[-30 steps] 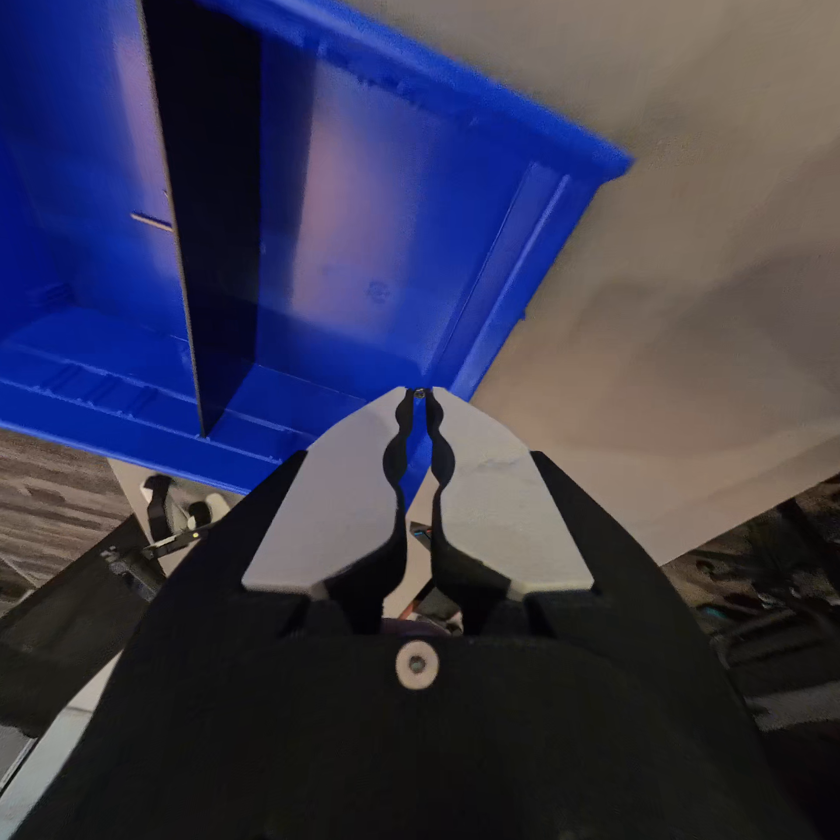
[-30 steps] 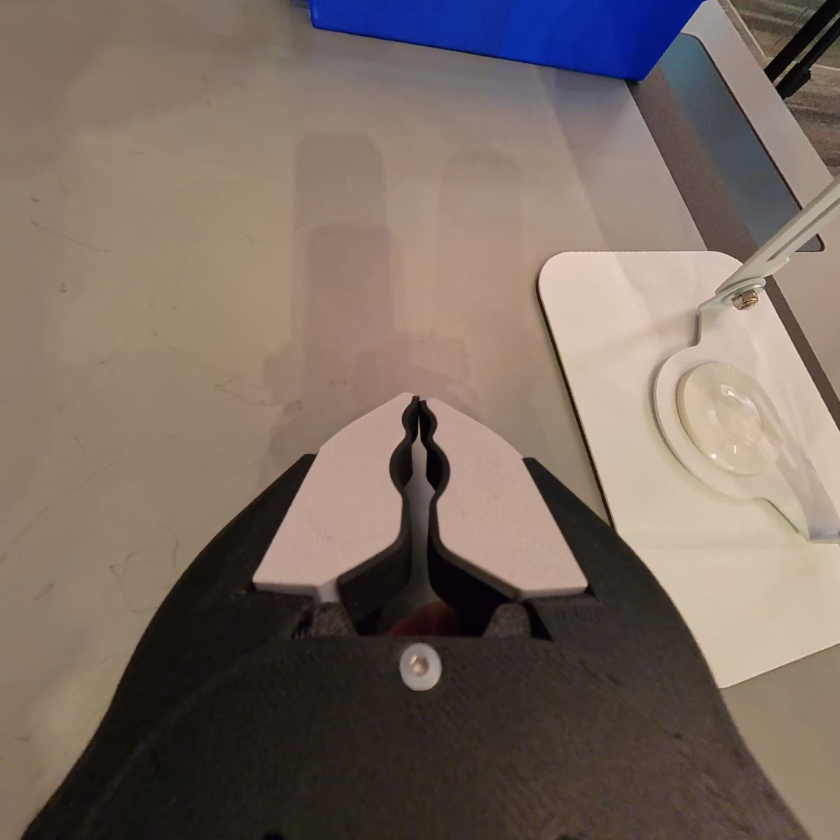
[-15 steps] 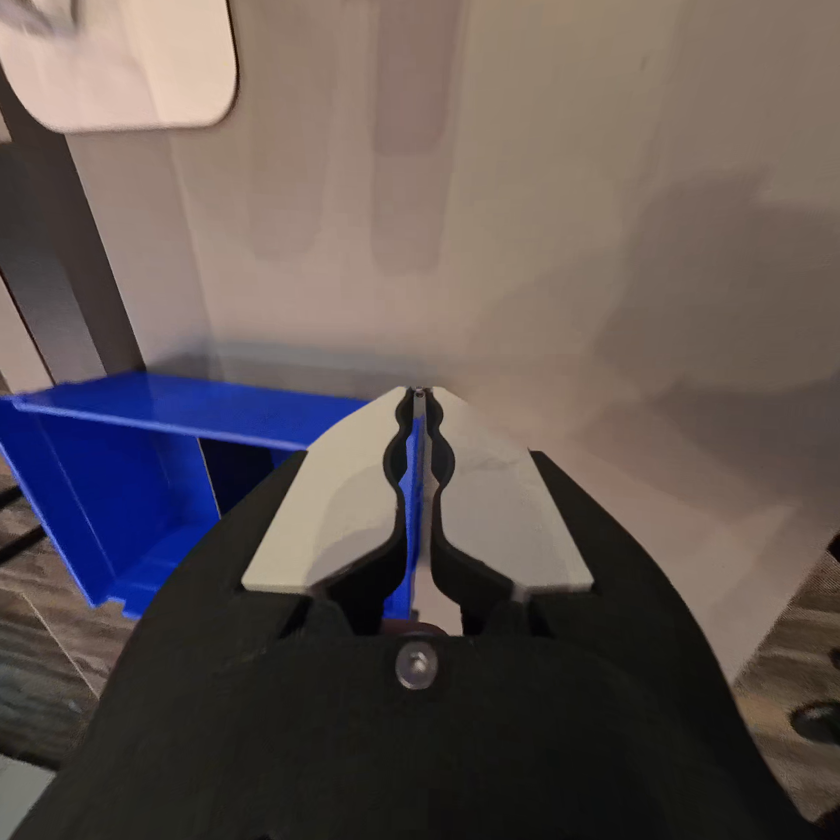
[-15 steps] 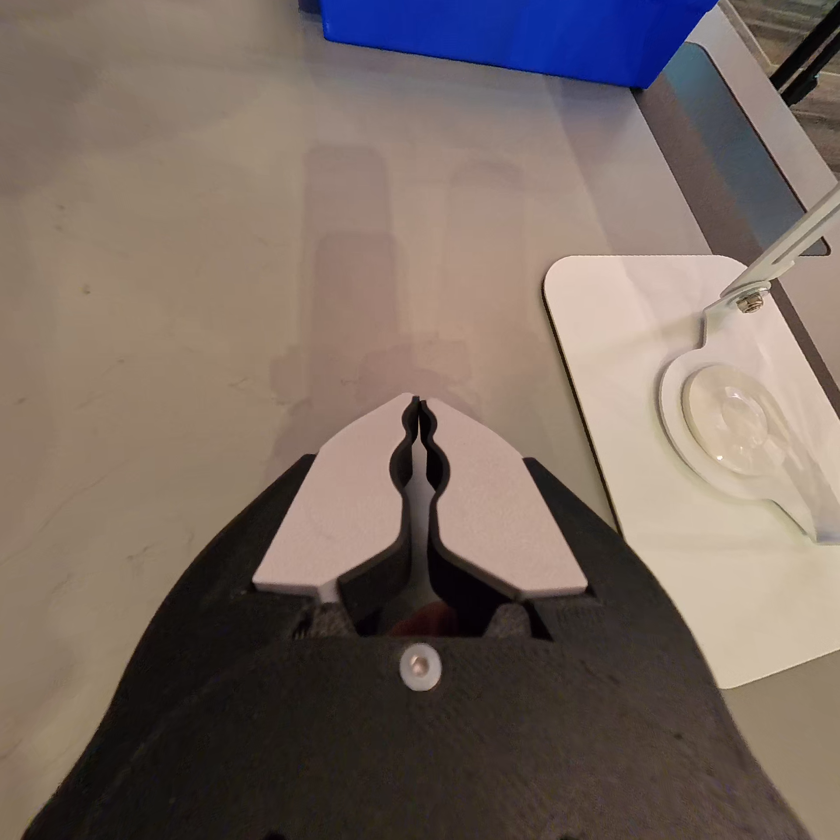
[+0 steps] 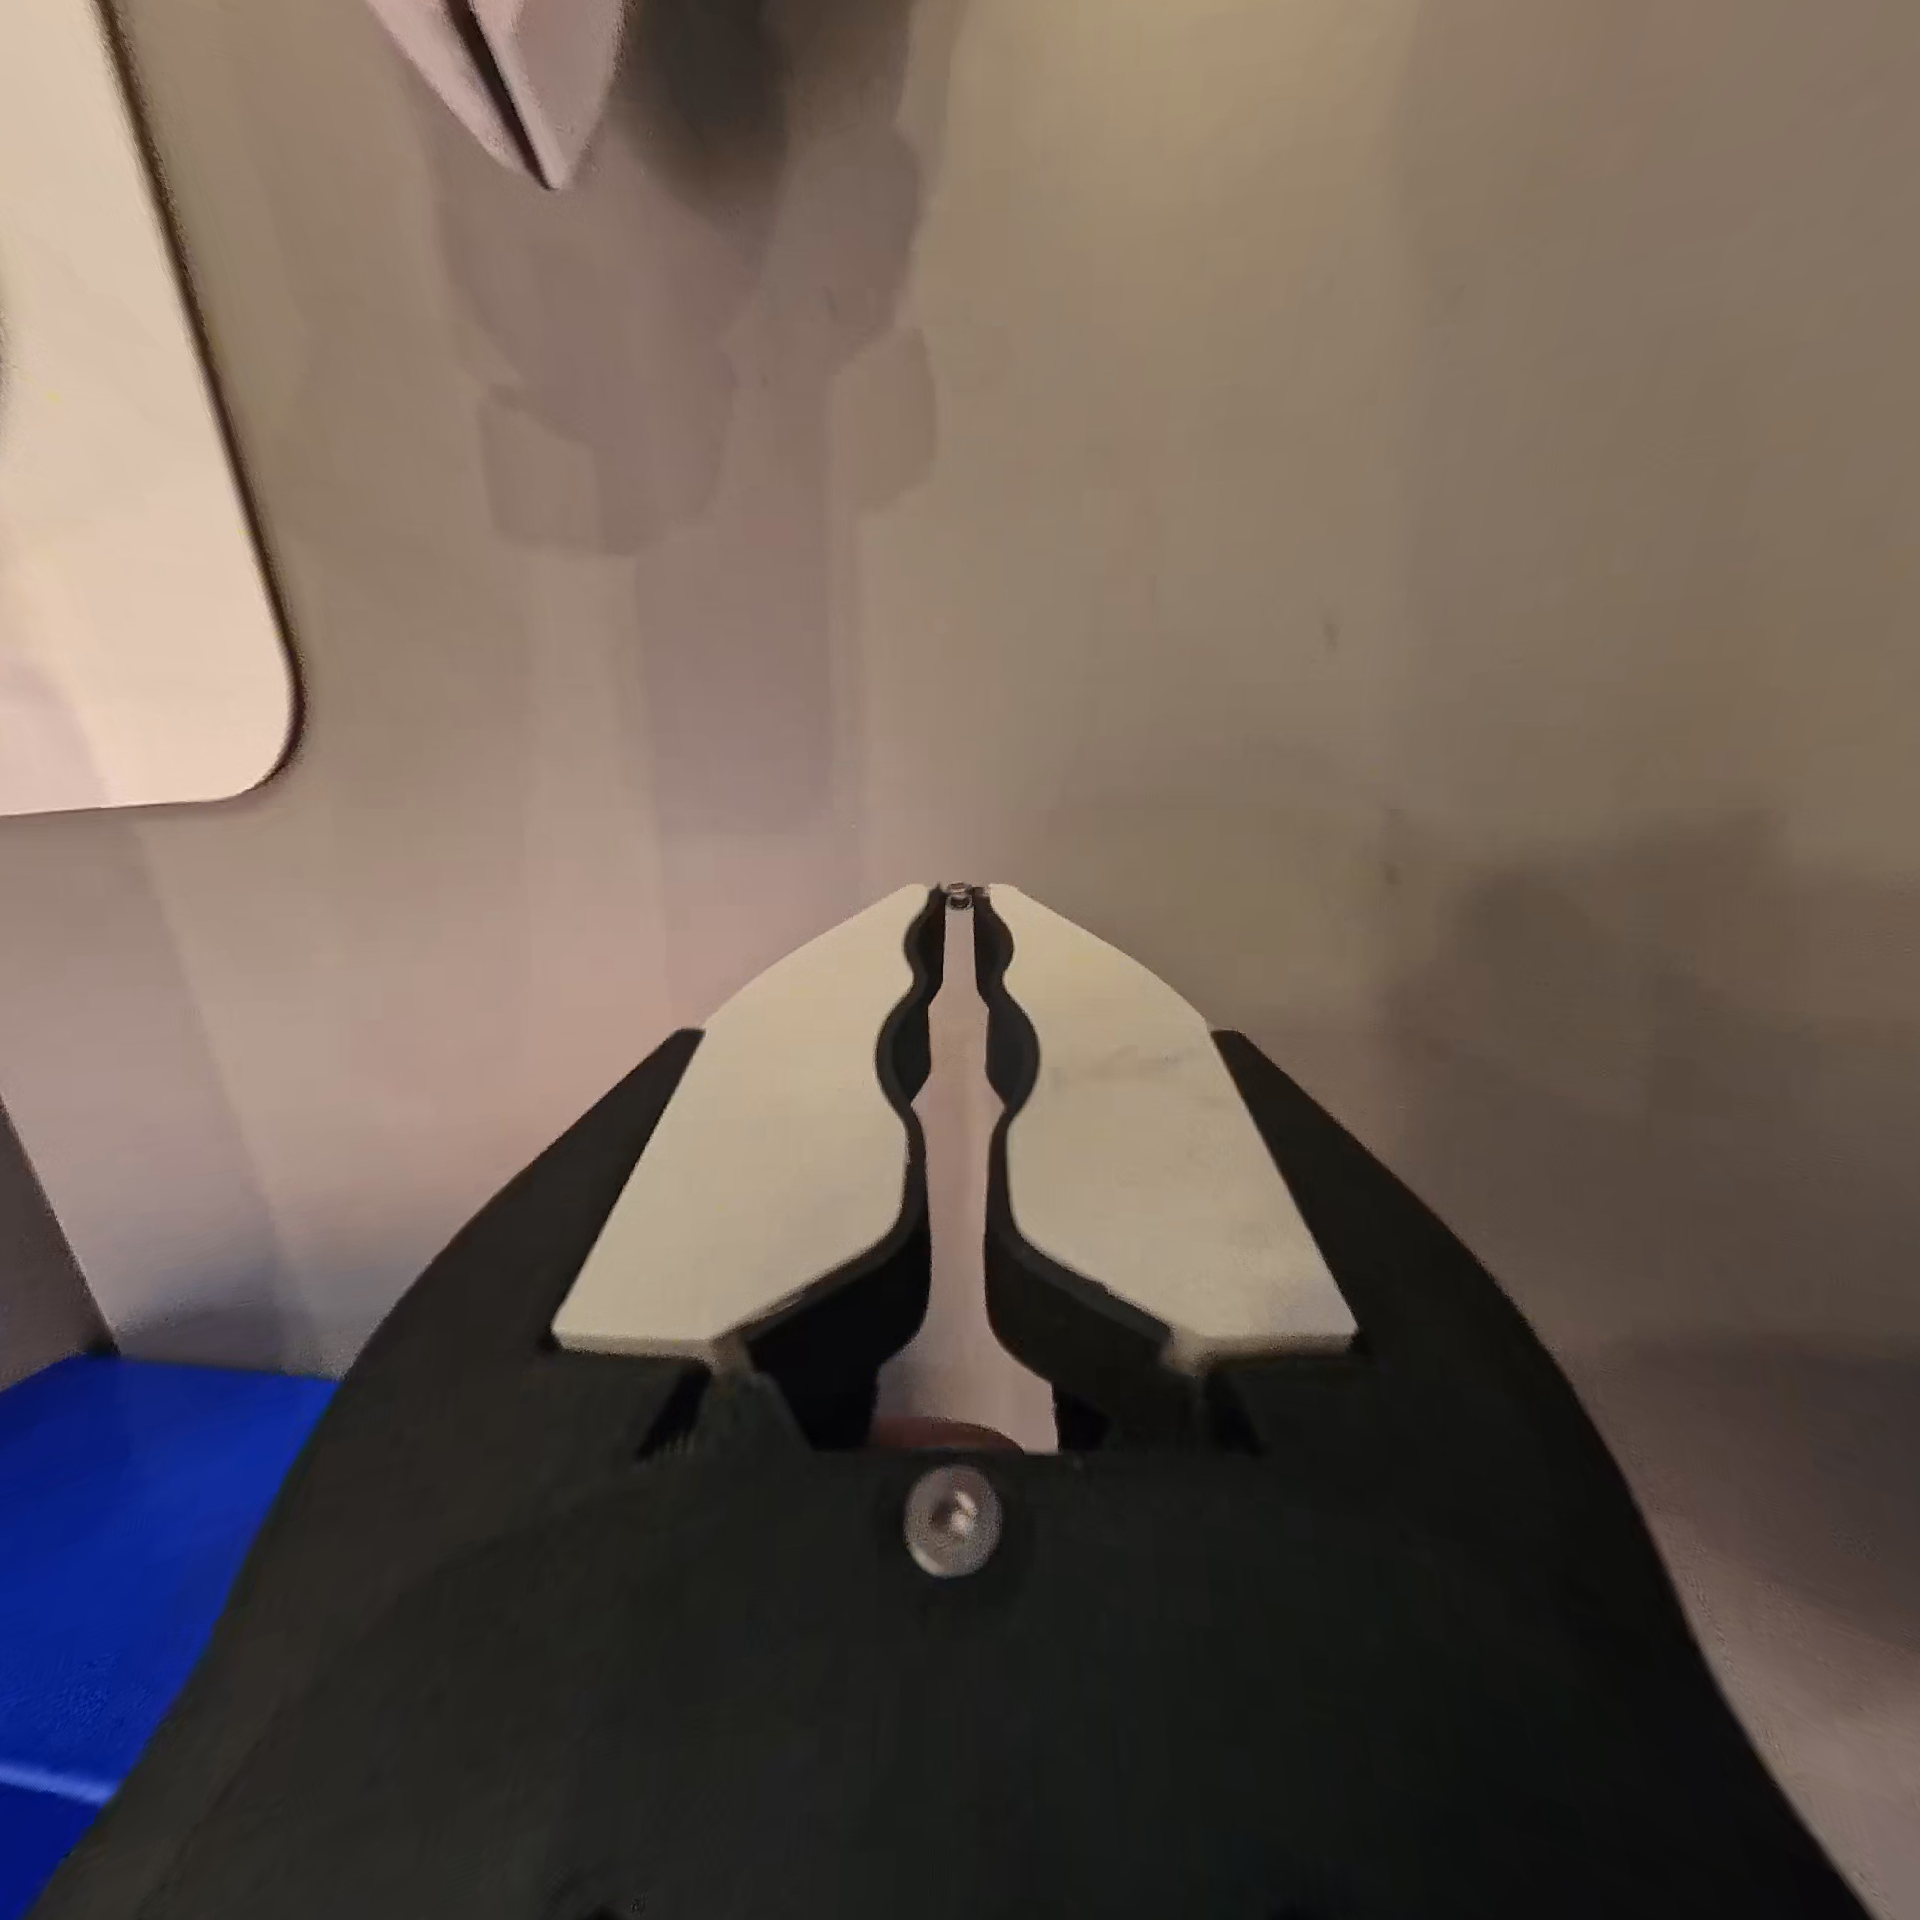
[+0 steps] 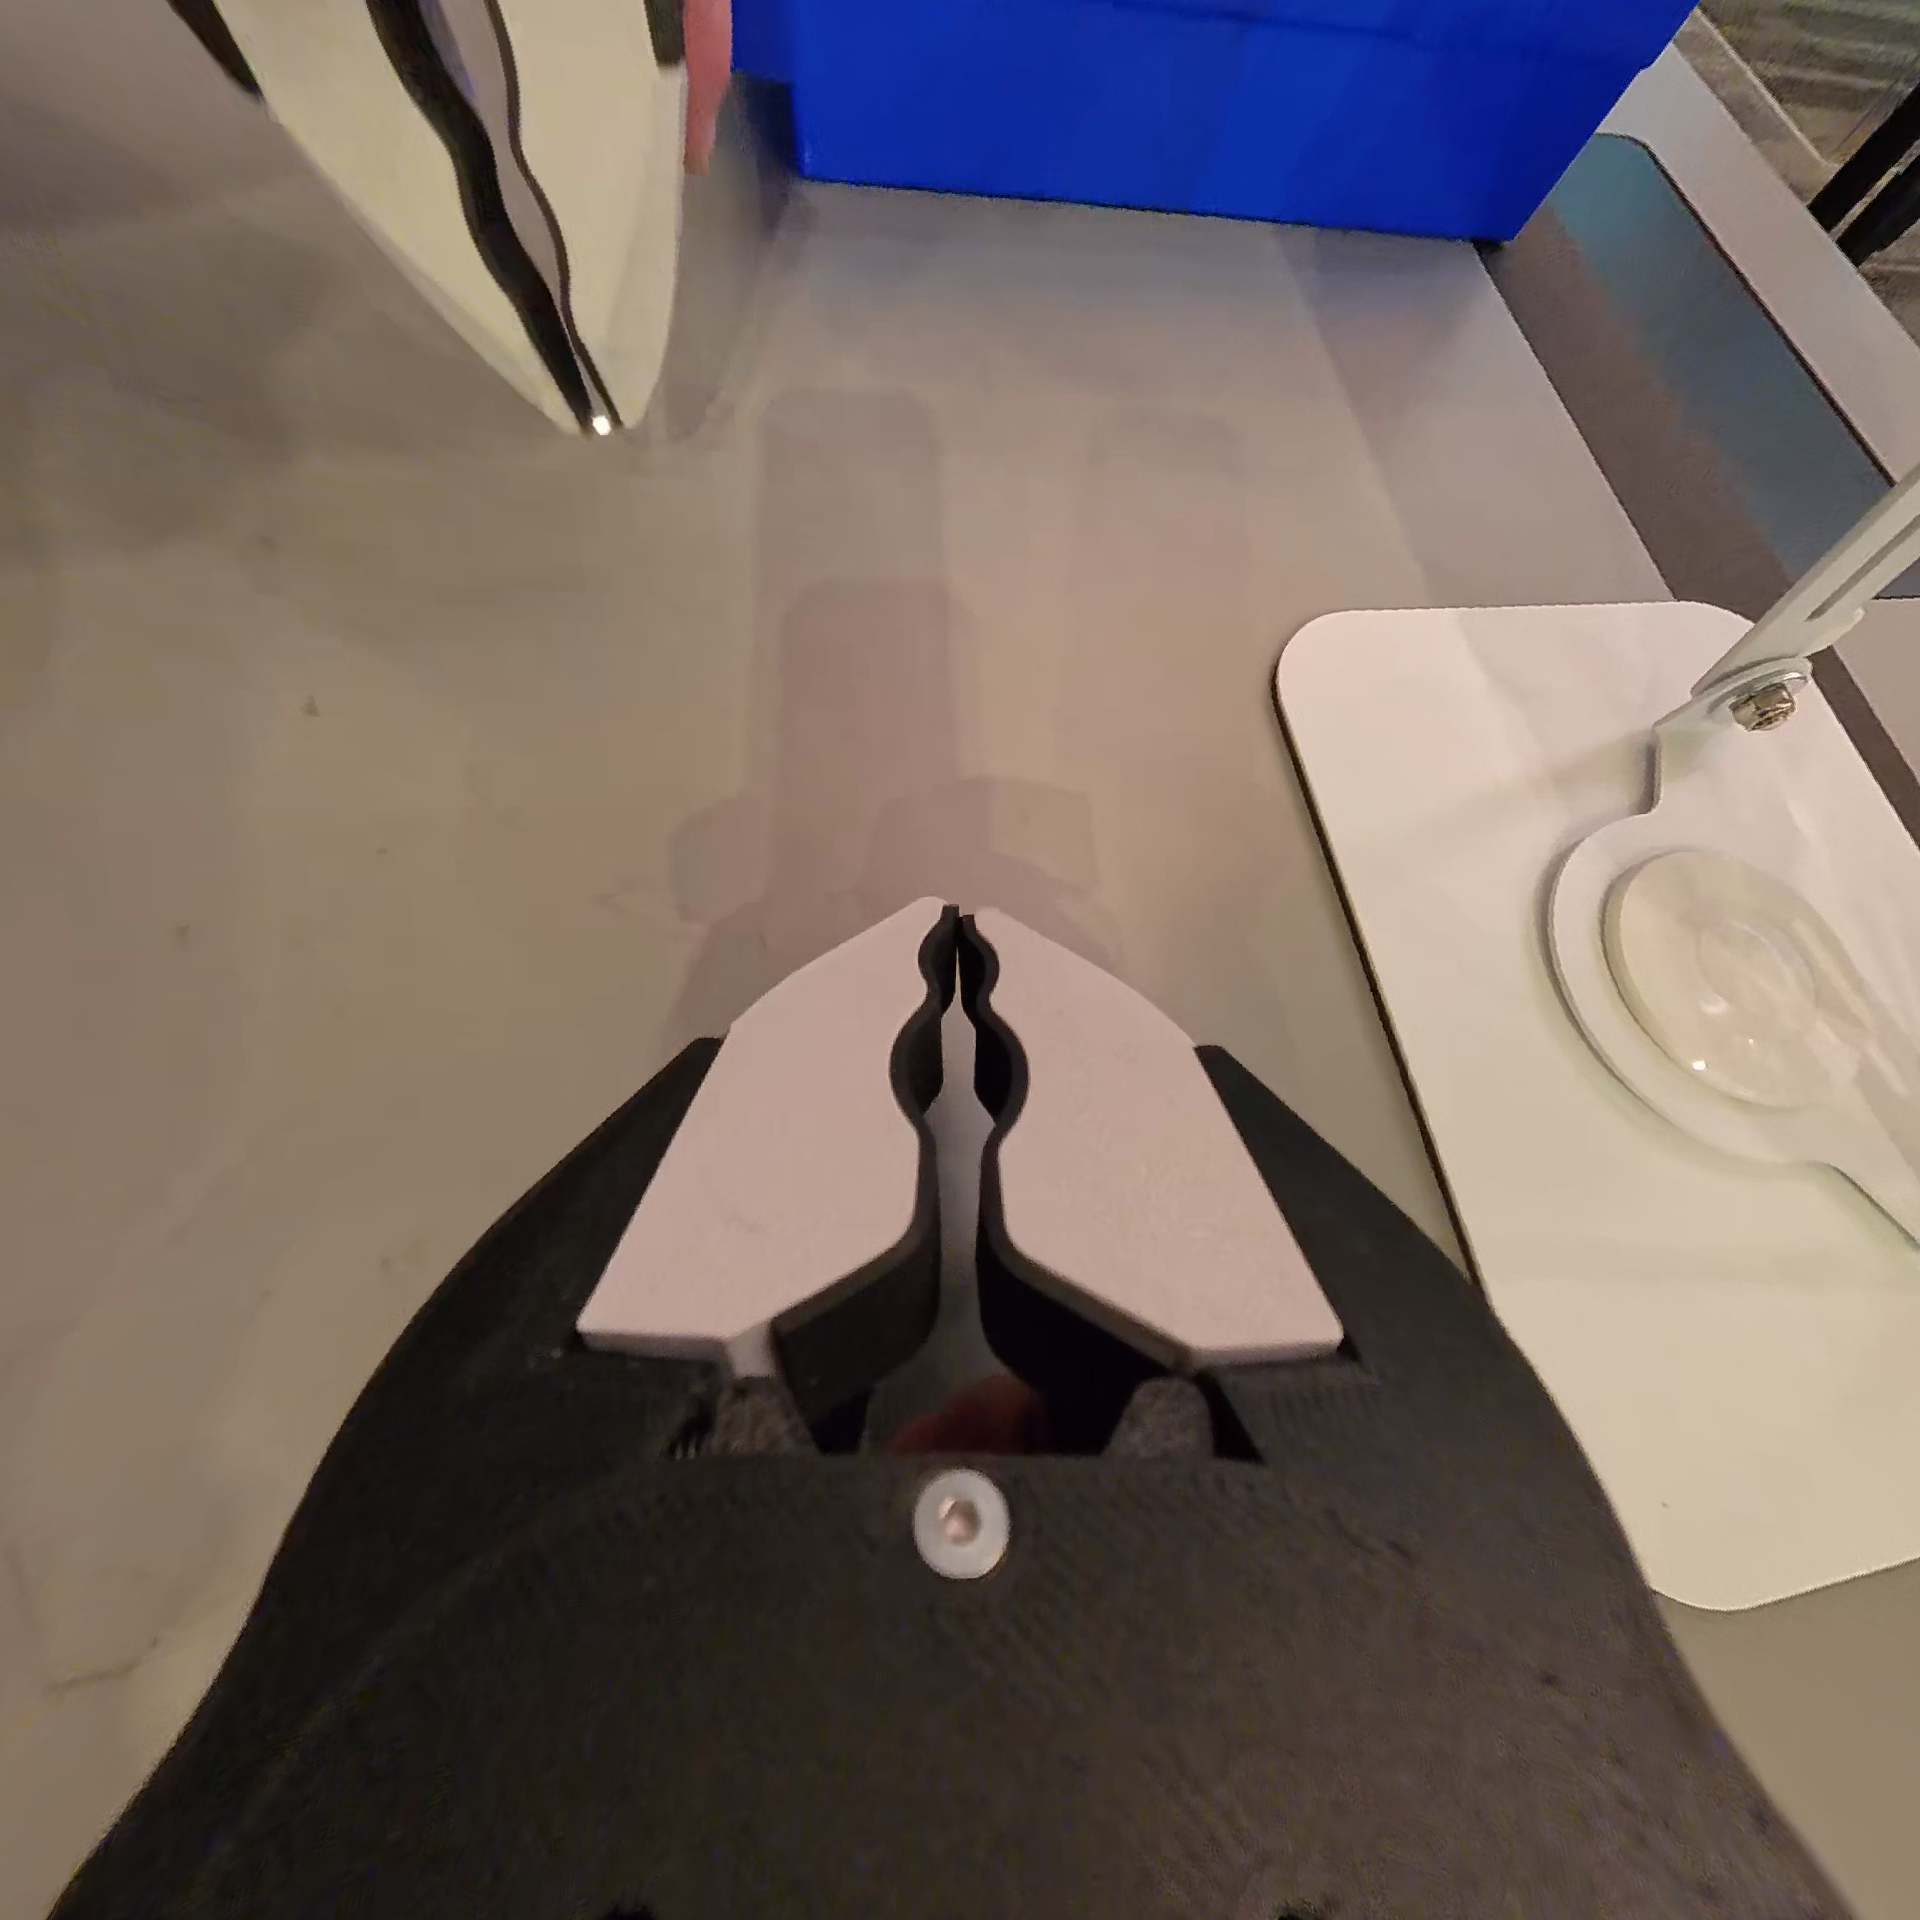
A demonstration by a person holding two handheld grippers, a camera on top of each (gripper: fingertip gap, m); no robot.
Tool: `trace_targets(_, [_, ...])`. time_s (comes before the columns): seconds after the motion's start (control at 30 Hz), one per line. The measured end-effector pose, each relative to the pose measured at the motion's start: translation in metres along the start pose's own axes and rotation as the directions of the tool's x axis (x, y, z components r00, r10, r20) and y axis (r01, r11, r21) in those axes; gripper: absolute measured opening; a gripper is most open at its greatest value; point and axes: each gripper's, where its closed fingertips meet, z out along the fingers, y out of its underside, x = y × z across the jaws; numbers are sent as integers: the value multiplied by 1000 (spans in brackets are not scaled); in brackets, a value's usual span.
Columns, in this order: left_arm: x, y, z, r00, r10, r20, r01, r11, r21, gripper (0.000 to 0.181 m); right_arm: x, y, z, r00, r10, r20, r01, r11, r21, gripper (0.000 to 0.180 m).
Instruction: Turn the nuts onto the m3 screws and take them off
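Pinching a nut (image 5: 957, 900): left gripper (image 5: 957, 896), level.

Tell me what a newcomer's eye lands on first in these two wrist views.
In the left wrist view, the left gripper stands shut on a tiny metal part at its white fingers' tips, above the grey tabletop. In the right wrist view, the right gripper is shut with nothing visible in it. A bright blue plastic bin sits at the far edge, and a white rounded base plate lies to the right.

Left gripper (image 5: 957, 896) is pinching a small metal part at its fingertips; right gripper (image 6: 954, 914) is hovering, fingertips touching.
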Motion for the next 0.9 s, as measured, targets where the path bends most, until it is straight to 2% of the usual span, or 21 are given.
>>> trace_targets(0.03, [1, 1, 6, 1000, 11, -4, -11, 1000, -29, 5, 0, 1, 0, 1000, -4, -2, 4, 1000, -4, 0])
trace_targets(0.27, [18, 0, 29, 992, 6, -126, -14, 998, -63, 5, 0, 2, 0, 1000, -6, -1, 6, 1000, -8, 0])
trace_targets(0.5, [17, -3, 23, 992, -17, -126, 14, 1000, -26, 15, 0, 3, 0, 1000, -2, 1, 2, 1000, -9, 0])
trace_targets(0.63, [2, 3, -14, 997, -58, -59, 60, 997, 39, 16, 0, 4, 0, 1000, 3, 2, -3, 1000, -4, 0])
trace_targets(0.7, [-17, 16, -44, 995, -91, 28, 89, 994, 62, 15, 1, 4, 0, 1000, 10, 3, -10, 1000, -1, 0])
trace_targets(0.9, [-99, 104, -129, 917, -237, 322, 239, 970, 33, 12, 2, 5, 0, 1000, 26, 0, -26, 1000, -2, 0])
